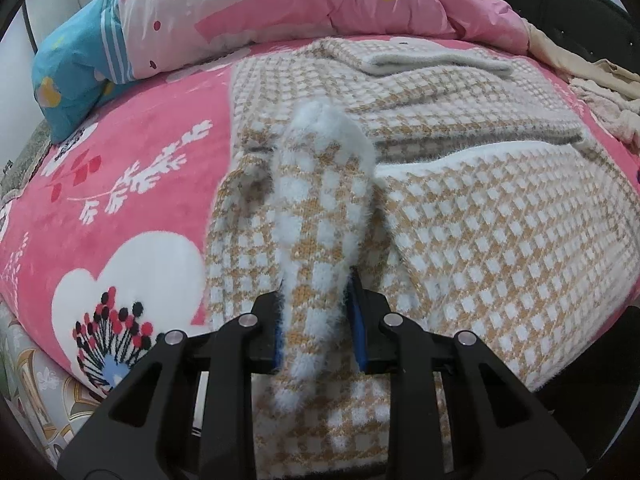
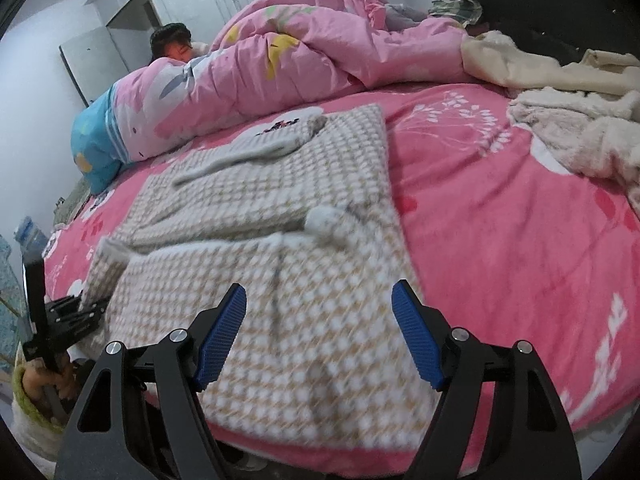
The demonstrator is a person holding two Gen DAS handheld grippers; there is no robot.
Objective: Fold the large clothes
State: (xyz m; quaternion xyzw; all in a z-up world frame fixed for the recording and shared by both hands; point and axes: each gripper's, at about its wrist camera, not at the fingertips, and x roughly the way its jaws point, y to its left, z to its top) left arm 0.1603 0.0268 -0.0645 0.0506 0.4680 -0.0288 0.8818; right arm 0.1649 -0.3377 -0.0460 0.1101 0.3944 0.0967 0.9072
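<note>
Left wrist view: bed [image 1: 132, 184] first, then the checked sweater [image 1: 500, 240] spread on it, its sleeve [image 1: 320, 216] clamped in the left gripper [image 1: 316, 320]. Right gripper [image 2: 320, 334] hangs wide, empty. Fuzzy knit could slip free, undoing the fold.

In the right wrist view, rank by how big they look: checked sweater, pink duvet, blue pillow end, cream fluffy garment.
1. checked sweater, though nearness to the camera inflates it
2. pink duvet
3. cream fluffy garment, cut off by the frame
4. blue pillow end
</note>
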